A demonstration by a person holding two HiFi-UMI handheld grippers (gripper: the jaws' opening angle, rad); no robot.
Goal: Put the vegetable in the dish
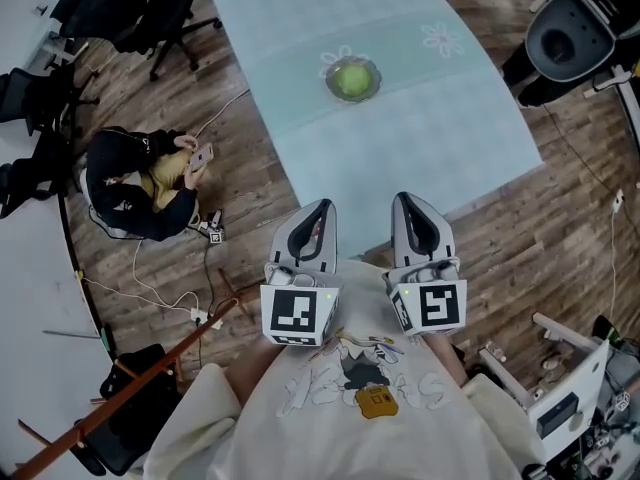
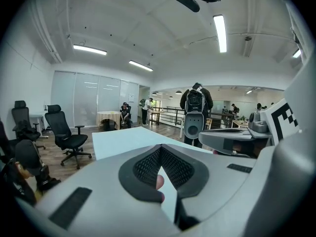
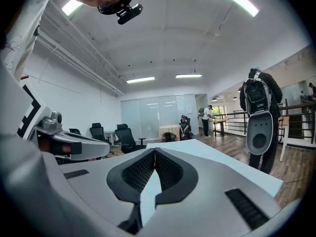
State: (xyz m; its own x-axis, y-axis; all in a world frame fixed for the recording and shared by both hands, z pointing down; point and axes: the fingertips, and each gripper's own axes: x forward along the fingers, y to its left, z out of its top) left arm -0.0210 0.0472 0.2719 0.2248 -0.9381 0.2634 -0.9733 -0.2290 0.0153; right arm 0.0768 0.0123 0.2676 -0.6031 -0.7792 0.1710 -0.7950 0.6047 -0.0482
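A green round vegetable (image 1: 352, 78) lies in a small glass dish (image 1: 331, 88) near the middle of the pale blue table (image 1: 430, 148). Both grippers hang close to my chest, short of the table's near corner and far from the dish. My left gripper (image 1: 322, 206) is shut, its tips meeting with nothing between them (image 2: 160, 146). My right gripper (image 1: 405, 200) beside it is also shut and empty (image 3: 154, 149). Both point roughly level across the table top, and the dish does not show in either gripper view.
A person (image 1: 140, 183) sits on the wooden floor to the left, with cables around. Black office chairs (image 1: 150, 13) stand at the far left. A grey machine (image 1: 565, 33) stands beyond the table's right side, also seen upright (image 2: 196, 115) in the left gripper view.
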